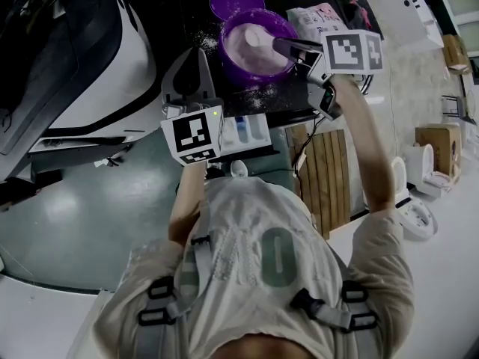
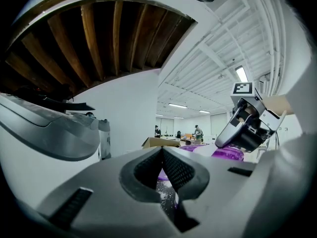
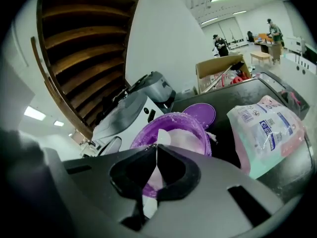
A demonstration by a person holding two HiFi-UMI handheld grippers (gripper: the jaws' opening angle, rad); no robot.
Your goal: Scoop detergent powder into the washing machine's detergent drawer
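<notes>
A round purple plastic tub [image 1: 278, 69] of white detergent powder [image 1: 243, 52] sits on the dark surface [image 3: 245, 92]. Its flat purple lid [image 1: 236, 1] lies just behind it, and a crinkled printed detergent bag [image 3: 267, 133] lies beside it. The right tongs [image 3: 156, 150] are clenched on the thin white scoop [image 1: 256, 37], which rests in the powder. The left tongs [image 2: 162, 152] are pressed together, empty, above scattered grains [image 2: 166, 196]. The detergent drawer [image 1: 243, 132] stands open below the surface's edge.
</notes>
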